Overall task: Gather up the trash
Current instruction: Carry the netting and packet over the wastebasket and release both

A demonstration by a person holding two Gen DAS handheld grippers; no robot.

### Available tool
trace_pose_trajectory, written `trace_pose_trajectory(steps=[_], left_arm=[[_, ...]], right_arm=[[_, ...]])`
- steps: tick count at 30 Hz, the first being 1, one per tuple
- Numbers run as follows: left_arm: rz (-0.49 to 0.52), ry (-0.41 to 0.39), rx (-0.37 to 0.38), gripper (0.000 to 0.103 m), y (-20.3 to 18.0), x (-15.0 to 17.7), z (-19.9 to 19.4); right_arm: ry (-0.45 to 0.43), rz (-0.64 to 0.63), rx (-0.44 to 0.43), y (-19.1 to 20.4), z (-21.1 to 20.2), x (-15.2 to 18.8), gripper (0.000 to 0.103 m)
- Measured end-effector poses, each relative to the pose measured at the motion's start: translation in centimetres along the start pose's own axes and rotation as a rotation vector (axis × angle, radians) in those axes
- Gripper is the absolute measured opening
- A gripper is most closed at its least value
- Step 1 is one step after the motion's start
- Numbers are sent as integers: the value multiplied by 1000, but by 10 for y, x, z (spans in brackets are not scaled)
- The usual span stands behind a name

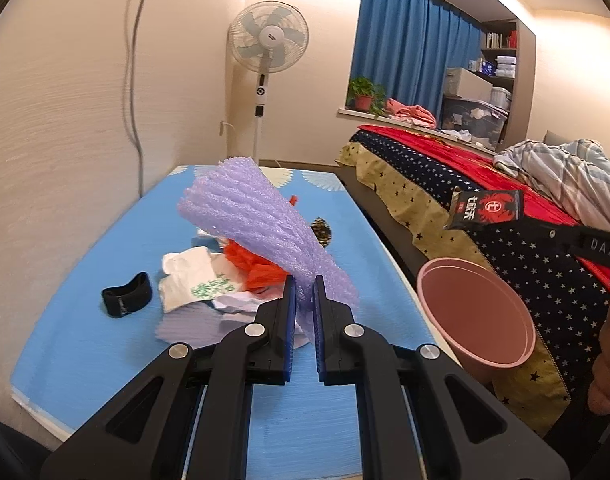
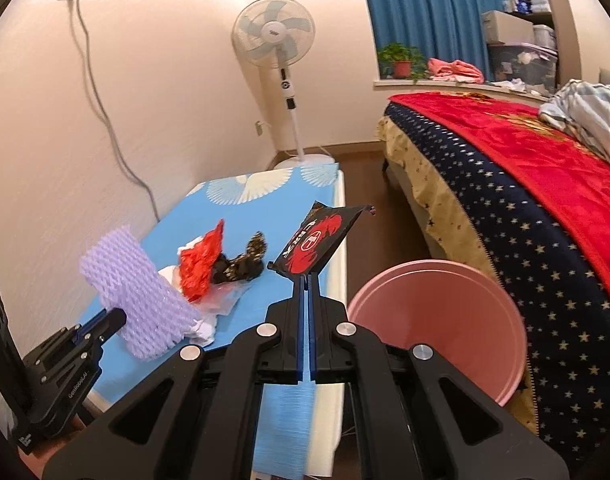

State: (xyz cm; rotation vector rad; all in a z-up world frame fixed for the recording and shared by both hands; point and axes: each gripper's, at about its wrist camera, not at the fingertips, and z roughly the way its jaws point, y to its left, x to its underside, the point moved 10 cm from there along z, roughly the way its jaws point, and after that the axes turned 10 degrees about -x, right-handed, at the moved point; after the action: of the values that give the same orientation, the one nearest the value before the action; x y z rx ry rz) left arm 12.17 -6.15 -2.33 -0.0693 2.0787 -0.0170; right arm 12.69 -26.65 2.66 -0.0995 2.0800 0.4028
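Observation:
My left gripper point(image 1: 304, 284) is shut on a purple foam net sleeve point(image 1: 249, 224), lifted above the blue table point(image 1: 105, 240); the same sleeve point(image 2: 145, 292) and left gripper point(image 2: 115, 320) show at the left of the right wrist view. My right gripper point(image 2: 307, 278) is shut on a black and red snack wrapper point(image 2: 321, 240), held up left of the pink bin point(image 2: 437, 320). In the left wrist view that wrapper point(image 1: 485, 210) hangs above the pink bin point(image 1: 473, 312). Trash lies on the table: red plastic point(image 2: 201, 264), dark crumpled wrapper point(image 2: 241, 264), white paper point(image 1: 193, 280).
A black strap point(image 1: 127, 294) lies on the table's left. A bed with a star-patterned cover point(image 2: 525, 220) stands right of the bin. A standing fan point(image 2: 275, 36) is by the far wall, with a cable point(image 2: 105, 120) hanging from a socket.

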Motion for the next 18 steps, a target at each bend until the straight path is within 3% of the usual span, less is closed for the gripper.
trace_pose_trajectory(steps=[18], left_arm=[[79,-12,150,8,-98,-21,11]], right_arm=[[-52,24,167,-75,-54,-34,2]])
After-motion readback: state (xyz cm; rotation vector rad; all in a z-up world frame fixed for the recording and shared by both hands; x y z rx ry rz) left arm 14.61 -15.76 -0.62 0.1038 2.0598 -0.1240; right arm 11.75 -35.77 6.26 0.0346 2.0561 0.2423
